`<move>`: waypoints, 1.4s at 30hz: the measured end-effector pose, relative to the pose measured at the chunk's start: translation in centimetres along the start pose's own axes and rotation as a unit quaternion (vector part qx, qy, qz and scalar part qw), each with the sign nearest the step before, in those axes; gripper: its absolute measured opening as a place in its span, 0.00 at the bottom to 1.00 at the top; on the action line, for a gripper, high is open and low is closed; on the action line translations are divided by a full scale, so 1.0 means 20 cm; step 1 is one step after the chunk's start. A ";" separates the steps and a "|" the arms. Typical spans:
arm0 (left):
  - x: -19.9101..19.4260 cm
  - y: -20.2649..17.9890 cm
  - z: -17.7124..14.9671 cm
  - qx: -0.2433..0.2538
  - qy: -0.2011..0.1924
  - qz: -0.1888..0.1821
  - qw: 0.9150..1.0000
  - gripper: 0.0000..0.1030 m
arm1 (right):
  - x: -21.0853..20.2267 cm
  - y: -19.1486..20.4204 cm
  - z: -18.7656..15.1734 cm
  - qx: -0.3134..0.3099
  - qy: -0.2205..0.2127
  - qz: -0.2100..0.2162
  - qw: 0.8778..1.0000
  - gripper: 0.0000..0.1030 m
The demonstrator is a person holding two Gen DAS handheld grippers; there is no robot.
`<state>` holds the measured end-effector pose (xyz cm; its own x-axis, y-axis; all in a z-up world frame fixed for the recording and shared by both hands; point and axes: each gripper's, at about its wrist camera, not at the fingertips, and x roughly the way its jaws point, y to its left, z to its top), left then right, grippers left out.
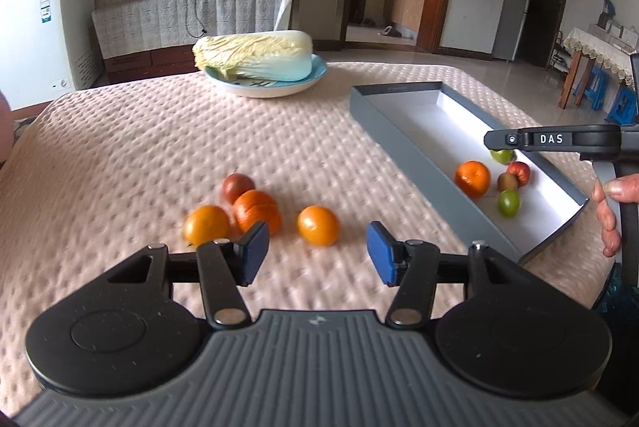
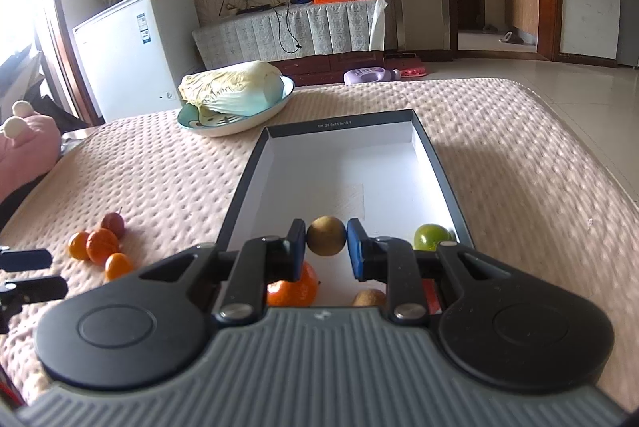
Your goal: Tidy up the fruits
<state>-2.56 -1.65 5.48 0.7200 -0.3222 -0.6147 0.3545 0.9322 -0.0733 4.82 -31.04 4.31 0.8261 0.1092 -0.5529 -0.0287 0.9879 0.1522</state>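
My left gripper [image 1: 317, 251] is open low over the pink quilted table, nothing between its blue pads. Just beyond its gap lies an orange [image 1: 318, 226]. Left of that sit a tangerine [image 1: 256, 211], another orange [image 1: 206, 225] and a dark red fruit [image 1: 238, 187]. My right gripper [image 2: 325, 239] is shut on a round brown fruit [image 2: 325, 236], held above the near end of the grey box [image 2: 435, 163]. In the box lie a tangerine [image 2: 293, 287], a green fruit [image 2: 431, 237] and another brown fruit [image 2: 369, 297]. The left wrist view also shows a red fruit [image 1: 519, 172] there.
A napa cabbage [image 1: 255, 55] lies on a blue plate [image 1: 279, 89] at the far side of the table. A pink plush toy [image 2: 24, 151] sits at the left edge. A person's hand [image 1: 611, 211] grips the right tool's handle. The far half of the box holds no fruit.
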 end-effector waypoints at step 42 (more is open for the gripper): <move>0.04 0.24 0.00 -0.060 0.005 0.077 0.995 0.61 | -0.08 0.22 0.06 0.001 -0.043 0.043 0.998 0.26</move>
<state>-0.13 2.59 4.65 0.7548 -0.1723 -0.6330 0.1656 0.9837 -0.0703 3.95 -27.02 6.82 0.8655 0.1843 -0.4658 -0.1015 0.9751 0.1972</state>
